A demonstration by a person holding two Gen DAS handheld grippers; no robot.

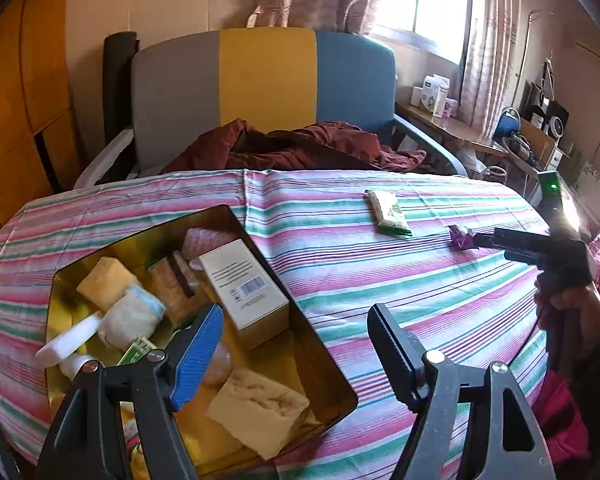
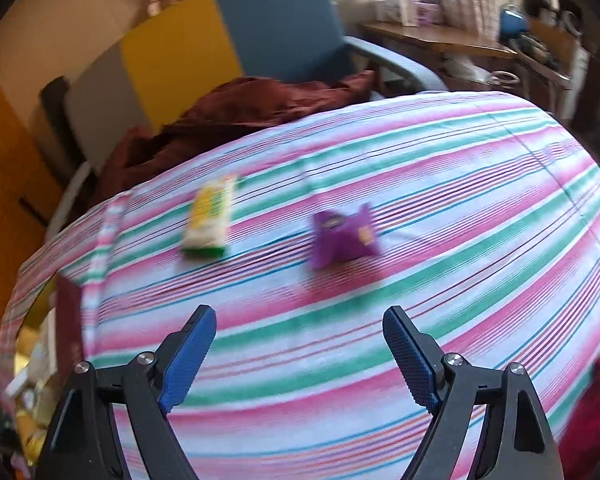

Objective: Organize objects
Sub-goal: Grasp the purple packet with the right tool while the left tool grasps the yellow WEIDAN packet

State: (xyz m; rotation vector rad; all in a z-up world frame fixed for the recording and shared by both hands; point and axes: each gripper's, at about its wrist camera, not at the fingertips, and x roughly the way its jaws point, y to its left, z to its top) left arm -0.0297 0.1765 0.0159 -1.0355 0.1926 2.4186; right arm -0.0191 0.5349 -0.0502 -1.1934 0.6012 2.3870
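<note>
A gold tin box (image 1: pixel 324 360) sits at the near left of the striped bed, holding a white carton (image 1: pixel 244 284), a pale sponge (image 1: pixel 260 408), small bottles and packets. My left gripper (image 1: pixel 296 340) is open and empty, hovering over the tin's right edge. A green and white snack packet (image 1: pixel 388 214) (image 2: pixel 210 218) and a small purple packet (image 1: pixel 460 236) (image 2: pixel 344 236) lie on the striped sheet (image 2: pixel 440 208). My right gripper (image 2: pixel 300 344) is open and empty, just short of the purple packet; in the left wrist view its fingers (image 1: pixel 488 240) reach right beside that packet.
A crumpled maroon blanket (image 1: pixel 300 144) lies at the far side of the bed, in front of a grey, yellow and blue headboard (image 1: pixel 260 80). A wooden side table (image 1: pixel 448 128) with boxes stands at the right under the window.
</note>
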